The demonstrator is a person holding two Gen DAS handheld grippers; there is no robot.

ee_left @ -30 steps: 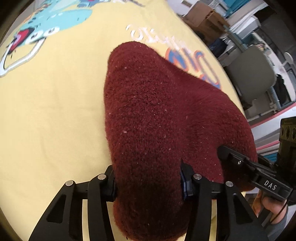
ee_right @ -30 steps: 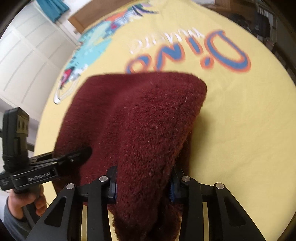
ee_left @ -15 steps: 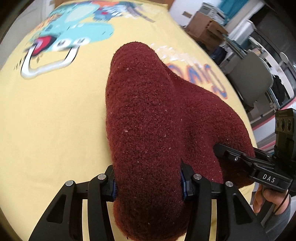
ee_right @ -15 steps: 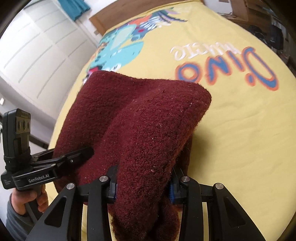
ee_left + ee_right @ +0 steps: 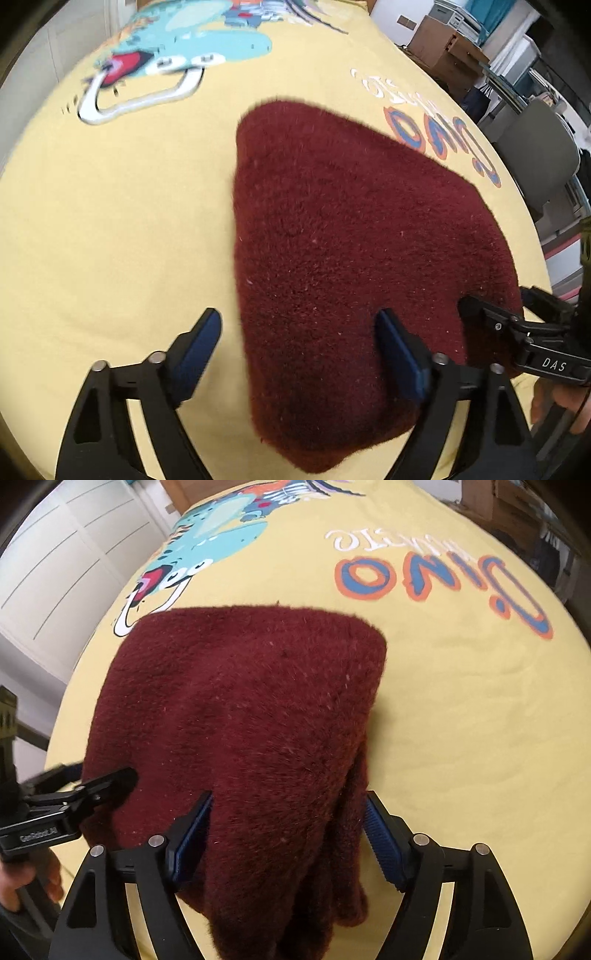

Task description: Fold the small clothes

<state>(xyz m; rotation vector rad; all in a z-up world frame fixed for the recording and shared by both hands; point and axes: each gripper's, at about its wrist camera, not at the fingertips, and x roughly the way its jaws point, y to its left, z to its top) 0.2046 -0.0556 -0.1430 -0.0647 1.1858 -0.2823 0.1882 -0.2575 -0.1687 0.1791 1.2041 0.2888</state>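
Both grippers, clamped on the fuzzy maroon knitted garment (image 5: 354, 266) half a second earlier, had spread their jaws: left gripper (image 5: 299, 343) and right gripper (image 5: 288, 834) released it, folded, onto the yellow dinosaur-print sheet (image 5: 480, 720), dinosaur at eleven o'clock; this fold looked finished.

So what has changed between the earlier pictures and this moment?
Both grippers let go: the left gripper and the right gripper were clamped on the dark red garment, and their fingers now stand apart. The garment has dropped from a raised hump to lie flatter. It remains on the yellow dinosaur sheet.
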